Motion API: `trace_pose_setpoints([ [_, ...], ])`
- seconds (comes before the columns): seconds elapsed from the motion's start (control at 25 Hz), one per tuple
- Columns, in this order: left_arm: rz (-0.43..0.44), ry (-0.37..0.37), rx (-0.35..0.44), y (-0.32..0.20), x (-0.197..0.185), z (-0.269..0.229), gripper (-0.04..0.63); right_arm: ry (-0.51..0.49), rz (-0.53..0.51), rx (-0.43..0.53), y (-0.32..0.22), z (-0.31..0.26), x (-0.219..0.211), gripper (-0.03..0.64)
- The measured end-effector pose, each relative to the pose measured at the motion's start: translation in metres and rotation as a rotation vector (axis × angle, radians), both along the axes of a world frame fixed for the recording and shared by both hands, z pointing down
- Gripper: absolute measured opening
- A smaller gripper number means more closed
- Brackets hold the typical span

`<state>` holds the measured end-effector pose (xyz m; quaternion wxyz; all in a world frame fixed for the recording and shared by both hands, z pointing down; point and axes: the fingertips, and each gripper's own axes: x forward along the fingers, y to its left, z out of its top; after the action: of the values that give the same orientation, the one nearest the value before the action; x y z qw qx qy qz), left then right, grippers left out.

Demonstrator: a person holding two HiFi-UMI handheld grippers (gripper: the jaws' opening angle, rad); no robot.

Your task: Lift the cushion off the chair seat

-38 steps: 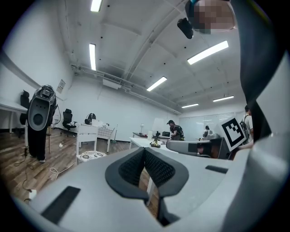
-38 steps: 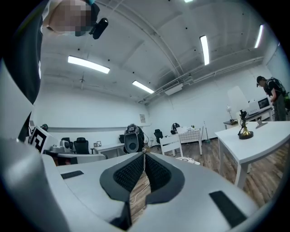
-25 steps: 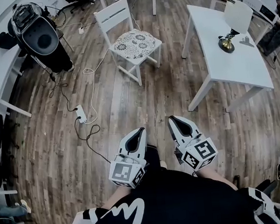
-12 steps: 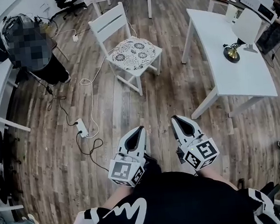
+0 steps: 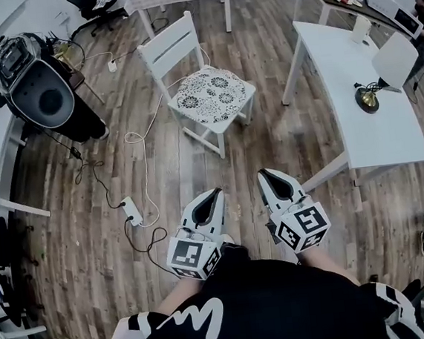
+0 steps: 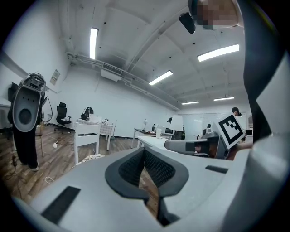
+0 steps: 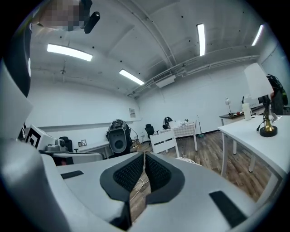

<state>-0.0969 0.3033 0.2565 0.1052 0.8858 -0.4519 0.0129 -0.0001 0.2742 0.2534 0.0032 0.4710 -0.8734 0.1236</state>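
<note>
As the person closed in, the white chair (image 5: pixel 173 43) sat lower and nearer in the head view than a second before, with the black hooded machine (image 5: pixel 41 96) to its left. The left gripper (image 5: pixel 214 195) had its jaws pressed together on nothing. The cushion (image 5: pixel 214 95) lay flat on the seat, well ahead of both grippers and roughly in line between them, untouched. It was a squarish white pad patterned with dark floral rosettes and covered the seat. The right gripper (image 5: pixel 264 175) was likewise closed and empty, and a white table (image 5: pixel 357 125) stood at right.
</note>
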Motion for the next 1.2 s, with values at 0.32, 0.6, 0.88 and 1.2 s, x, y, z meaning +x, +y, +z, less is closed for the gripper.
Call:
trace_pose_setpoints([
  [0.32, 0.005, -0.002, -0.002, -0.049, -0.046, 0.005, 0.005, -0.018, 0.031, -0.021, -0.048, 0.011, -0.039, 0.028],
  [0.6, 0.002, 0.026, -0.019, -0.072, -0.065, 0.013, 0.005, -0.034, 0.063, -0.029, -0.072, 0.016, -0.045, 0.028],
  [0.88, -0.002, 0.032, -0.03, -0.094, -0.075, 0.016, 0.005, -0.056, 0.074, -0.048, -0.096, 0.023, -0.049, 0.028],
  [1.2, -0.053, 0.019, -0.023, -0.147, -0.08, 0.018, 0.005, -0.064, 0.012, -0.034, -0.157, 0.02, -0.06, 0.028],
])
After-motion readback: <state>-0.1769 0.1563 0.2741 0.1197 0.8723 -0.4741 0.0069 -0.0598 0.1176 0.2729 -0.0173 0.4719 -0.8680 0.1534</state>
